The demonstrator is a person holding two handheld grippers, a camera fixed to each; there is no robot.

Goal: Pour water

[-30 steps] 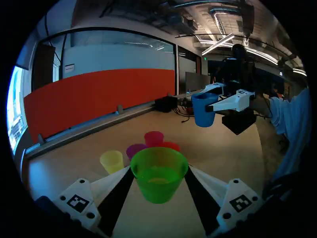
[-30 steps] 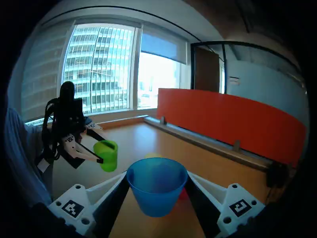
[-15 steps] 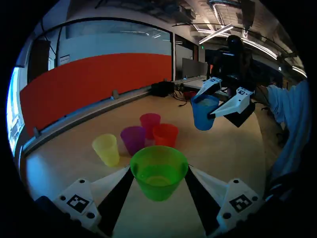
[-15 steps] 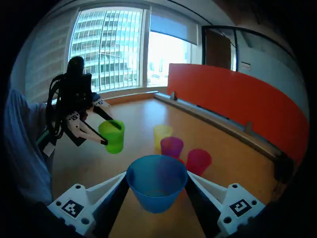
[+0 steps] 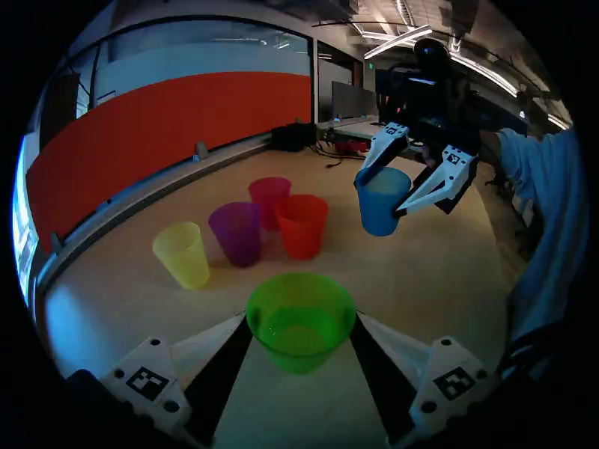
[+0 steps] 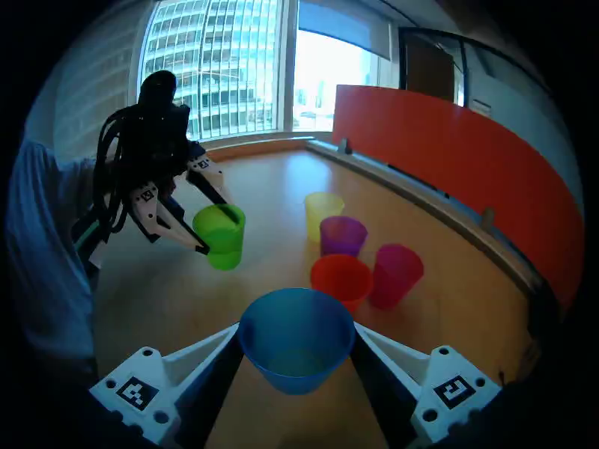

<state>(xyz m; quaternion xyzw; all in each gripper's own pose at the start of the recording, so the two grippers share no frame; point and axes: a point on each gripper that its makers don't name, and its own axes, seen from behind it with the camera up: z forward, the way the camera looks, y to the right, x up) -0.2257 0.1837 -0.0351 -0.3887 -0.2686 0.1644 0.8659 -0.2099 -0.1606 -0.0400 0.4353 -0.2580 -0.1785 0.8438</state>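
Observation:
My left gripper (image 5: 301, 329) is shut on a green cup (image 5: 301, 323) with a little water in its bottom, held above the table. My right gripper (image 6: 296, 344) is shut on a blue cup (image 6: 296, 344) that also holds some water. In the left gripper view the blue cup (image 5: 382, 200) hangs to the upper right in the right gripper (image 5: 397, 194). Seen from the right gripper view, the green cup (image 6: 219, 236) hangs at the left in the left gripper (image 6: 206, 224). Both cups sit upright and apart.
Four empty cups stand grouped on the wooden table (image 5: 442, 269): yellow (image 5: 182, 254), purple (image 5: 236, 233), orange (image 5: 301, 225) and pink (image 5: 269, 200). An orange partition (image 5: 150, 127) runs along the table's far edge. A person's sleeve (image 5: 543, 224) is at the right.
Both views have tipped downward, so the table and the four standing cups show more fully. The two held cups have come lower and a little nearer each other.

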